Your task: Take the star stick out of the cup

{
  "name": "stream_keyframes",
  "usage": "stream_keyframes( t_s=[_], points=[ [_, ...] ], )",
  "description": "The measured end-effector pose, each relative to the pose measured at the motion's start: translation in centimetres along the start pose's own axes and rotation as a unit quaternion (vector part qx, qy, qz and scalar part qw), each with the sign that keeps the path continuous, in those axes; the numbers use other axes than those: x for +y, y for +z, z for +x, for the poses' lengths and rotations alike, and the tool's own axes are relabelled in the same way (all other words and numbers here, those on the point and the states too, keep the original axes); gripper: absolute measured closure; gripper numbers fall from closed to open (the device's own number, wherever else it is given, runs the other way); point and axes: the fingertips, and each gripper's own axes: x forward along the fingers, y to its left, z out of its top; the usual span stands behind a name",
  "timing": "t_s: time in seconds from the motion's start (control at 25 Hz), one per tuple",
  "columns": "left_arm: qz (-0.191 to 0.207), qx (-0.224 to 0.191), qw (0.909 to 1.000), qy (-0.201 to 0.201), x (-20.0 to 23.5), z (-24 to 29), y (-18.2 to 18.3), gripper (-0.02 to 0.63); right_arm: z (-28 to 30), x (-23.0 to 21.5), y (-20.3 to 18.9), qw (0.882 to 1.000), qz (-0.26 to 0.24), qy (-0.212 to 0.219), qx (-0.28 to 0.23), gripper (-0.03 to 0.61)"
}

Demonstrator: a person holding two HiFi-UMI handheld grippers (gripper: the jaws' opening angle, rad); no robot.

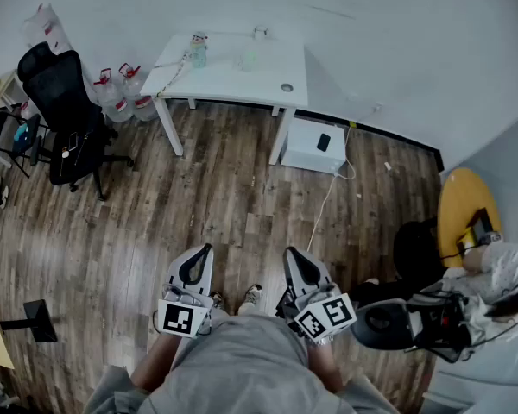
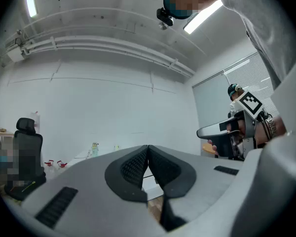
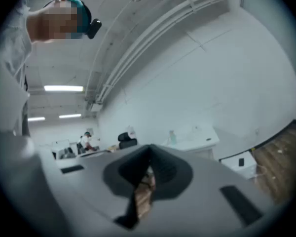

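Approach not yet begun. The left gripper (image 1: 205, 250) and right gripper (image 1: 292, 254), both with jaws together on nothing, are well apart from the white rectangular table (image 1: 242, 80). A small clear cup (image 1: 259, 33) stands at the table's far edge. The star stick is too small to make out. The next move calls for reaching the table and opening one gripper.

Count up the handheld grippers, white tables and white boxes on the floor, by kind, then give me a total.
Grey two-jaw grippers: 2, the left gripper and the right gripper
White rectangular table: 1
White box on the floor: 1
Total: 4
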Motion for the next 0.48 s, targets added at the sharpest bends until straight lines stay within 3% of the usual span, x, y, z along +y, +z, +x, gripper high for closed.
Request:
stream_keyframes(
  t_s=[0.48],
  points=[
    [0.008,0.004,1.0000,-0.004,-3.9,5.3,-0.5,0.581,0.0,-5.5,0.8,1.000,0.002,0.015,0.008,0.543]
  ],
)
